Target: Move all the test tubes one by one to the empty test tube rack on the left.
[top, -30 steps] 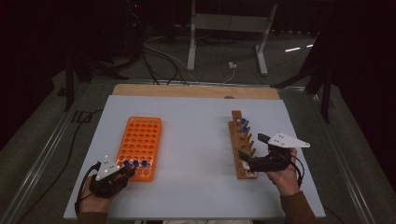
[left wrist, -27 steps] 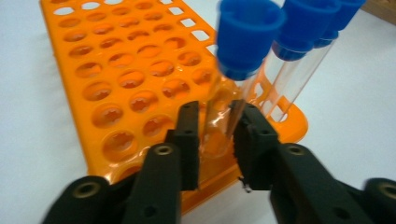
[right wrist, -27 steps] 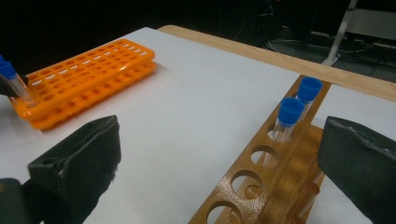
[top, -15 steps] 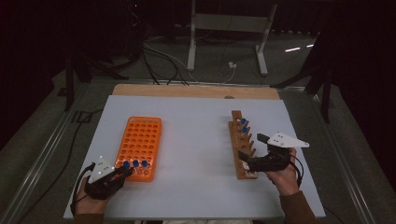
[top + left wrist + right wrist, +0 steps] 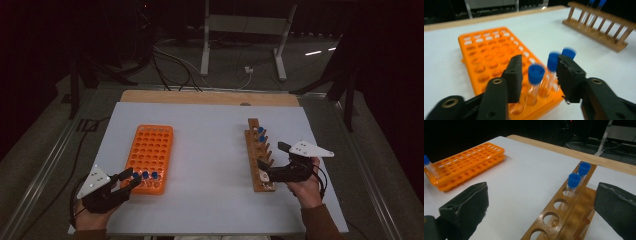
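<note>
3 blue-capped tubes (image 5: 535,75) crowd the orange rack's (image 5: 150,150) near edge.

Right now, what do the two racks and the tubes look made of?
Orange rack: likely moulded plastic, uniform colour, smooth slightly glossy grid of holes. Wooden rack: wood, visible grain, glossy varnished look. Tubes: clear glass or plastic, can't tell which; blue caps look like matte plastic.

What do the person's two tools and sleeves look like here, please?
Both the left tool and right tool are black, each topped by a pale grey three-cornered plate with dark dots. Their jaws are blocky with ridged inner faces. A black cable trails from each. The sleeves are reddish brown.
</note>
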Action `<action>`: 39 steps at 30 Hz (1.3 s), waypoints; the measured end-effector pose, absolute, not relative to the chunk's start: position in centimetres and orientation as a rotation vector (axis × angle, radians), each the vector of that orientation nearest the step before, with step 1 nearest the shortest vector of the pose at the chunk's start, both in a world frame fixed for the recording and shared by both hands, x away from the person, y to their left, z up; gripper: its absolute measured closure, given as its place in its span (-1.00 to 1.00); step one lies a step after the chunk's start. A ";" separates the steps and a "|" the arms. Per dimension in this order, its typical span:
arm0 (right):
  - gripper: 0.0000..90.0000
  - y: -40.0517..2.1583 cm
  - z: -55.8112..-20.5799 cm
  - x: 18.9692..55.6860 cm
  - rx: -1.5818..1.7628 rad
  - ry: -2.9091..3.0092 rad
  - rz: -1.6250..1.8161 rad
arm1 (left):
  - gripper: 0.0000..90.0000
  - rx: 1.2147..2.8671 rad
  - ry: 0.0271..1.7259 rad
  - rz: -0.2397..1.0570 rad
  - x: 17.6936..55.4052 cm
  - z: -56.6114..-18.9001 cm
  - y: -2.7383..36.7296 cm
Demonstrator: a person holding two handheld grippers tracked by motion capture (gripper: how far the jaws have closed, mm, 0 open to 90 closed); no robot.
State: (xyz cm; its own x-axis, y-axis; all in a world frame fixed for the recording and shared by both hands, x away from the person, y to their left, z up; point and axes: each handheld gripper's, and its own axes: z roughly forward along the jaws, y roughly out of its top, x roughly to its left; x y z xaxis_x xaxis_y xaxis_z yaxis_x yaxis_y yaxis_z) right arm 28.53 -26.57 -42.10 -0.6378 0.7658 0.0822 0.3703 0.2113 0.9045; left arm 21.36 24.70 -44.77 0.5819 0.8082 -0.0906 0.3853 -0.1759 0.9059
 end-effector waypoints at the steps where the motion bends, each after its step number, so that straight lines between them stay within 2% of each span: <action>1: -1.00 -26.6 -42.1 28.6 1.056 2.107 1.403 | 0.22 1.777 0.972 0.518 21.4 -44.5 24.6; 5: -1.00 -26.6 -42.2 28.9 1.067 2.103 1.395 | -0.01 1.729 0.957 0.514 22.0 -43.6 24.2; 13: -0.99 -26.4 -42.2 30.0 1.089 2.094 1.360 | -0.62 1.662 0.972 0.539 23.6 -42.5 22.0; 16: -0.99 -26.2 -42.2 30.4 1.086 2.094 1.348 | -0.68 1.654 0.973 0.542 24.3 -42.3 21.1; 21: -0.94 -25.8 -42.4 31.5 1.101 2.095 1.316 | -0.95 1.652 0.987 0.536 25.2 -42.0 19.6; 26: -0.81 -25.7 -43.3 33.0 1.140 2.092 1.268 | -0.98 1.667 0.985 0.539 26.0 -41.8 18.3; 28: -0.63 -25.7 -43.8 33.6 1.164 2.094 1.248 | -0.98 1.669 0.983 0.535 26.3 -41.8 17.8; 33: 0.03 -25.4 -44.7 34.7 1.166 2.105 1.181 | -0.98 1.683 0.967 0.525 26.8 -41.8 16.6; 39: 0.53 -25.1 -45.3 35.4 1.169 2.115 1.143 | -0.98 1.694 0.959 0.533 27.0 -41.8 15.8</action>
State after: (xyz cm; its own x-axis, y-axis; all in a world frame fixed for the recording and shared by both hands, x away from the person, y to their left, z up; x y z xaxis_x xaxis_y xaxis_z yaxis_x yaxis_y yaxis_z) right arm 35.38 -25.15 -45.32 -0.5305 0.8477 -0.0029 0.4619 0.2919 0.8375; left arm 27.02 15.82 -41.80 0.5763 0.8097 -0.1105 0.3334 -0.1095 0.9364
